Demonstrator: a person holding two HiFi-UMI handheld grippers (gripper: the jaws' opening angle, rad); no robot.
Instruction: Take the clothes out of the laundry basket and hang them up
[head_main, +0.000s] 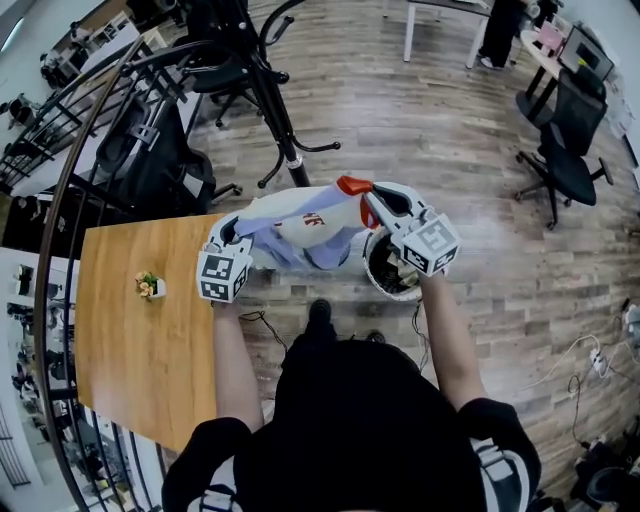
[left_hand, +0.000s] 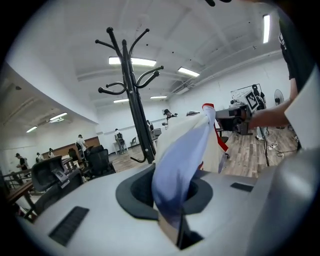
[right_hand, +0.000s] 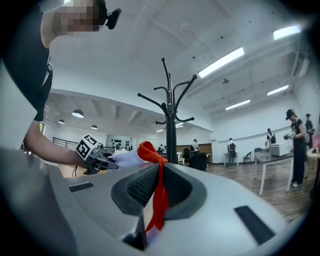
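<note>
Left claw (head_main: 240, 230) clamped on pale-blue edge of white cloth garment w/ red trim (head_main: 305, 228); right claw (head_main: 368, 198) clamped on the trim. Garment stretched btwn them, above round white laundry basket (head_main: 385, 280). Hold grips tight, raise evenly, drape over a hook of black metal coat stand (head_main: 270, 100).

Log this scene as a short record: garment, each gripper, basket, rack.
garment: white and pale blue, red trim, held between both grippers
left gripper: shut on the pale blue cloth
right gripper: shut on the red trim
laundry basket: on the floor by the right gripper
coat rack: ahead, hooks bare
table: at left, potted plant on it
</note>
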